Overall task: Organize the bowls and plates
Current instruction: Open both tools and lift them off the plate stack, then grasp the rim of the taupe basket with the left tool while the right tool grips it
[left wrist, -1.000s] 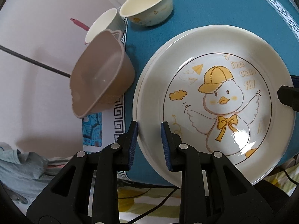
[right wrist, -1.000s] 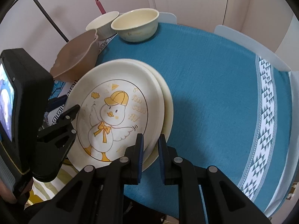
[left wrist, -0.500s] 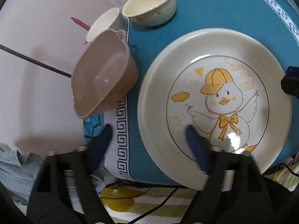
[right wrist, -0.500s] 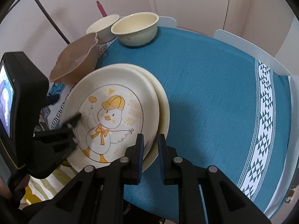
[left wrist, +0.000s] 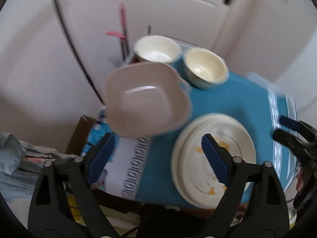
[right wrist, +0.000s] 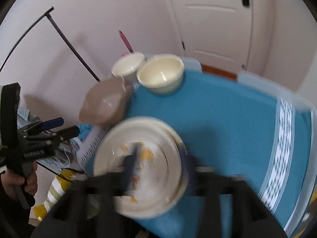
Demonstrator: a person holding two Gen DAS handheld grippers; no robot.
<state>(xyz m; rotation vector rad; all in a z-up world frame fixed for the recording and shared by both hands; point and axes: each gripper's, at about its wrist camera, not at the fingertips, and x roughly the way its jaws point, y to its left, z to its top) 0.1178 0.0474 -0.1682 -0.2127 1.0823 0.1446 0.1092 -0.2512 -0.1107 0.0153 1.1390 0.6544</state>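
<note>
A stack of cream plates, the top one with a duck print [left wrist: 214, 156] [right wrist: 146, 158], lies on the blue tablecloth near the table's front edge. A brown square bowl [left wrist: 146, 101] [right wrist: 103, 105] sits at the table's left edge. Two cream bowls stand behind it, one at the far corner [left wrist: 157, 49] [right wrist: 127, 66] and one beside it [left wrist: 205, 68] [right wrist: 160, 74]. My left gripper [left wrist: 158, 154] is open and empty, raised in front of the brown bowl. My right gripper [right wrist: 158, 164] is blurred, open and empty above the plates; it also shows in the left wrist view [left wrist: 287, 130].
The table [right wrist: 227, 119] carries a blue cloth with a white patterned border. A thin black pole [right wrist: 75, 53] and a pink-handled tool [right wrist: 124, 39] stand by the wall behind the bowls. A white door [right wrist: 214, 19] is at the back. Clothes [left wrist: 17, 158] lie left of the table.
Both grippers have let go of the duck plate, opened and pulled back and up. The plate now rests on the stack. My left gripper has swung left toward the brown bowl.
</note>
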